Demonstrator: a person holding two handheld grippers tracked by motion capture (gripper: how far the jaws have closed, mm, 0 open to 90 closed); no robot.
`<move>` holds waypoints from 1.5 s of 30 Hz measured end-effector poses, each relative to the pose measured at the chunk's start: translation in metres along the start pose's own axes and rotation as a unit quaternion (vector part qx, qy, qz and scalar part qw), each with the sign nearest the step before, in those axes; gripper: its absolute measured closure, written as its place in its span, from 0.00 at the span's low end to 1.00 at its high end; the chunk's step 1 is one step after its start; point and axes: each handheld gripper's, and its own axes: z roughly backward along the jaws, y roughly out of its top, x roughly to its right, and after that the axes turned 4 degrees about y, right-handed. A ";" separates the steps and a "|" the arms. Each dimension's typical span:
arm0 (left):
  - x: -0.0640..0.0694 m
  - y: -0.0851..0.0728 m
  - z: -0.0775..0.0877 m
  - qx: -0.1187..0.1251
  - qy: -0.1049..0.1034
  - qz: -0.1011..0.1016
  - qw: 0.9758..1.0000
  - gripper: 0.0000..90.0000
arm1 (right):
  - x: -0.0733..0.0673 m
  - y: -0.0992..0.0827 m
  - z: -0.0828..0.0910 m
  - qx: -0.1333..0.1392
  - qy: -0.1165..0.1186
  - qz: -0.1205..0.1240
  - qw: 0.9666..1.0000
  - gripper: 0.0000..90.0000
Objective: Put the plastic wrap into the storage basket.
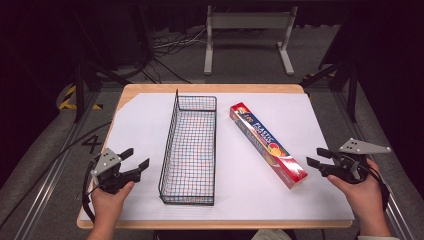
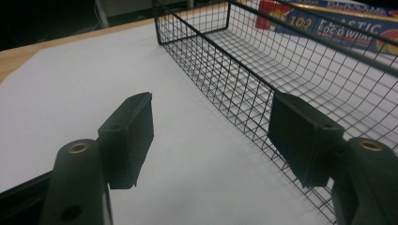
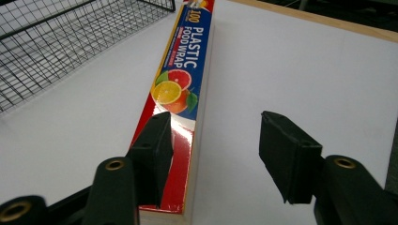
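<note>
A long box of plastic wrap lies flat on the white sheet right of centre in the high view, its long axis running diagonally from the upper middle of the frame down toward the lower right. Its near end stops just short of the right gripper, which sits at the right edge of the frame pointing leftward at that end, jaws spread apart and holding nothing. The right gripper view shows the same relation closely: the box runs away from the camera toward the top of the frame, and its near end sits low and left of centre, partly behind the left-hand jaw rather than centred in the gap. So the jaws face the box end-on, along its length, and I judge that a clean grasp would need the gripper shifted sideways or turned so the jaws span the box's narrow width. The wire basket stands empty in the middle of the high view, its long side roughly parallel to the frame's vertical, between the two grippers and just left of the box. The left gripper, at lower left, also has its jaws wide apart and empty, lies beside the basket's left wall, and is well apart from the box, so the right hand is clearly nearer.
</note>
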 end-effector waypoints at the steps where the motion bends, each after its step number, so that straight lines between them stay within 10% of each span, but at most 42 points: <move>1: 0.000 -0.002 0.000 -0.001 -0.002 0.007 1.000 0.36 | 0.000 0.001 0.000 0.002 0.001 -0.001 1.000 0.53; 27: -0.003 -0.005 0.007 0.006 0.009 0.021 1.000 0.37 | 0.026 0.021 -0.015 -0.111 -0.006 -0.001 0.994 0.89; 45: -0.002 -0.006 0.004 0.003 0.010 0.020 1.000 0.38 | 0.019 -0.006 -0.047 -0.214 0.029 0.001 0.976 1.00</move>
